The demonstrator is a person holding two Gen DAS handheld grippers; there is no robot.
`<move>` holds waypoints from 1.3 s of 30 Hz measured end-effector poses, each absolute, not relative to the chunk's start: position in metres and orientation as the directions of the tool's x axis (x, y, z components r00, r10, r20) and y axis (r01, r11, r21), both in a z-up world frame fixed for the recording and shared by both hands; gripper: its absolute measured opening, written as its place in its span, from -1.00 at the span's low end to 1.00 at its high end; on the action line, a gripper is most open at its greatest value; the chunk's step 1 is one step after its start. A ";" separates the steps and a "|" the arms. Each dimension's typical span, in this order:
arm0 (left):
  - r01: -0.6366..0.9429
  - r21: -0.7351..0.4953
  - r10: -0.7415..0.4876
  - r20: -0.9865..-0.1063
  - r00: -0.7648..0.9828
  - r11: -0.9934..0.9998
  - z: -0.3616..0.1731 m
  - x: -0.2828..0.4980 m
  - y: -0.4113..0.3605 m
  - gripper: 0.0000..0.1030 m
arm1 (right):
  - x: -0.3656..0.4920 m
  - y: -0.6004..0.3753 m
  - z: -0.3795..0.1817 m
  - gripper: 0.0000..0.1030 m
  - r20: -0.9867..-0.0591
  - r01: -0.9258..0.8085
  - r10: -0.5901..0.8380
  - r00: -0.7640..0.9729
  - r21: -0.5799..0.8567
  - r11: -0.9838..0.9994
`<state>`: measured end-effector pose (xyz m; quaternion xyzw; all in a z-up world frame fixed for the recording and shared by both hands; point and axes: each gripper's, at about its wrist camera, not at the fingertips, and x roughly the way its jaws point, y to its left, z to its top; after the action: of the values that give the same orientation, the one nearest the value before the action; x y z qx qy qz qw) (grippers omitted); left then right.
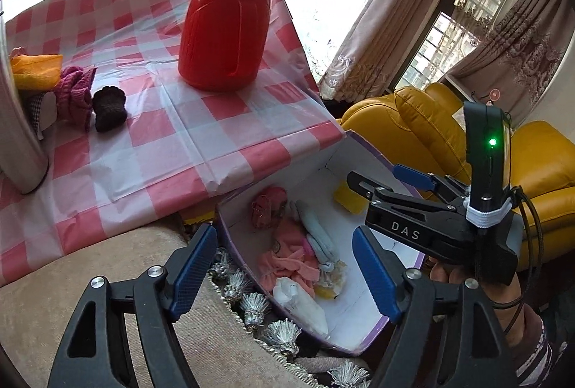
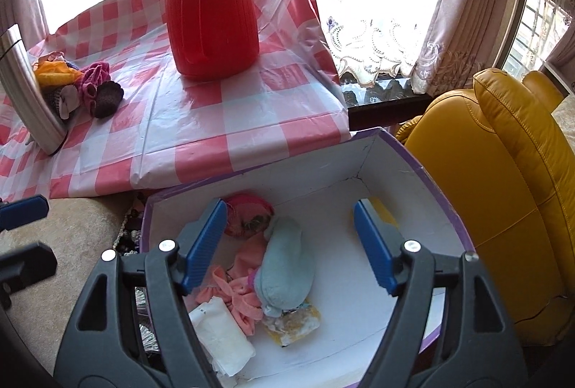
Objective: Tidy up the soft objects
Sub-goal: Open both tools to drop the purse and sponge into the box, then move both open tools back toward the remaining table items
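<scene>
Both tools hang over the white cardboard box with the purple rim (image 2: 413,150), which sits just below the near edge of the bench covered in a red-and-white checked plastic cloth (image 2: 230,122). The right tool (image 2: 287,244) has its blue-padded fingers spread wide with nothing between them, poised above the box's inside. The left tool (image 1: 284,273) is likewise spread and empty, over the box's near-left rim; from its camera the right tool (image 1: 370,186) shows over the far side of the box.

Inside the box lies a heap of soft things toward the left wall: a pale blue plush sock (image 2: 284,265) on top, a salmon-pink fleecy cloth (image 2: 240,291) under and beside it, a dark pink knitted bundle (image 2: 248,211) at the far-left corner, a white folded cloth (image 2: 222,330) nearest the camera, and a yellow-and-white fuzzy piece (image 2: 293,321) by the sock's near end. A yellow soft block (image 2: 384,213) lies apart near the far-right wall.

On the bench a tall red plastic flask (image 2: 212,14) stands upright. To the left, more soft things remain in a cluster: an orange cloth (image 2: 54,71), a magenta knitted glove (image 2: 95,75) and a dark brown knitted piece (image 2: 107,98), touching one another beside a tilted silver metal object (image 2: 25,93). A mustard-yellow leather sofa (image 2: 503,179) stands right of the box.
</scene>
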<state>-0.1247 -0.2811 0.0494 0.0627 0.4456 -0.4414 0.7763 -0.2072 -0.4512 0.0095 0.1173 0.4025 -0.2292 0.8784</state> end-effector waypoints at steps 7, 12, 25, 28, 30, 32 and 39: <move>0.676 -0.259 -0.590 -0.742 0.318 0.690 0.055 -0.102 -0.242 0.52 | -0.199 -0.436 0.010 0.47 -0.765 0.452 -0.276 0.582 0.023 0.892; 0.600 -0.256 -0.555 -0.736 0.387 0.758 0.056 -0.082 -0.201 0.52 | -0.189 -0.420 0.010 0.47 -0.768 0.412 -0.249 0.590 0.021 0.911; 0.436 -0.305 -0.505 -0.718 0.479 0.847 0.057 -0.048 -0.119 0.51 | -0.146 -0.372 0.014 0.47 -0.770 0.277 -0.163 0.616 0.018 0.961; 0.417 -0.308 -0.497 -0.715 0.491 0.855 0.057 -0.044 -0.108 0.48 | -0.126 -0.359 0.019 0.47 -0.763 0.238 -0.141 0.631 0.017 0.971; 0.402 -0.312 -0.492 -0.714 0.499 0.861 0.057 -0.040 -0.101 0.46 | -0.113 -0.351 0.021 0.47 -0.759 0.214 -0.130 0.639 0.013 0.977; 0.384 -0.319 -0.487 -0.711 0.508 0.867 0.057 -0.037 -0.093 0.44 | -0.098 -0.343 0.022 0.47 -0.756 0.192 -0.119 0.643 0.008 0.981; 0.331 -0.336 -0.469 -0.703 0.535 0.882 0.058 -0.019 -0.069 0.41 | -0.052 -0.324 0.022 0.47 -0.754 0.146 -0.090 0.651 0.008 0.989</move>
<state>-0.0194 -0.0687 0.0580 -0.0811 0.4244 -0.2293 0.8722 -0.0525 -0.3239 0.0222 0.0337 0.4129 -0.0649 0.9078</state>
